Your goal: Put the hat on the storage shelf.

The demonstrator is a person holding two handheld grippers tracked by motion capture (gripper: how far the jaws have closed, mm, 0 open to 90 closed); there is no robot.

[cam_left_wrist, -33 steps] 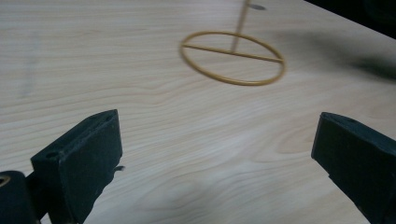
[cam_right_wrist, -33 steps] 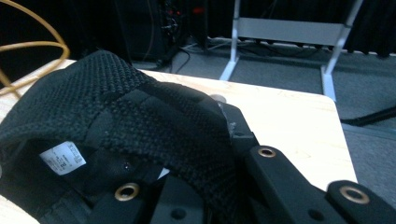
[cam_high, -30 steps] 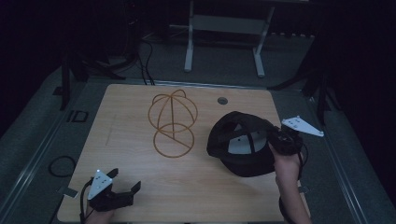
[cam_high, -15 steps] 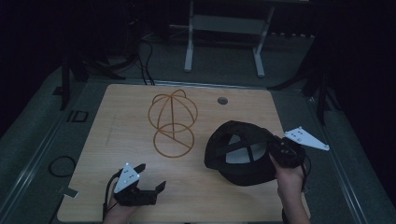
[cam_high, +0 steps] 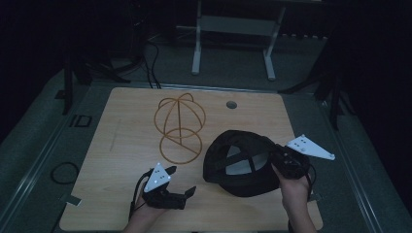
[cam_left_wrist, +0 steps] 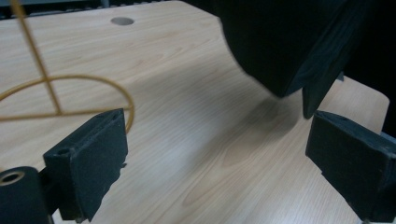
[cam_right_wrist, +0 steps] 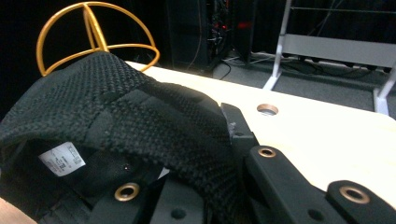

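At lower right of the high view, the right gripper (cam_high: 278, 158) was clamped on the black cap (cam_high: 240, 165). The left gripper (cam_high: 187, 191) stood wide open and empty. The one-edge hold risked the cap sagging and snagging the gold wire stand (cam_high: 180, 127).

A light wooden table (cam_high: 121, 141) carries a gold wire stand (cam_high: 180, 127) and a black cap (cam_high: 240, 162).

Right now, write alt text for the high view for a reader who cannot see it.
The right gripper is shut on a black cap, its inside facing up, over a wooden table. The left gripper is open near the front edge, below a gold wire hat stand.
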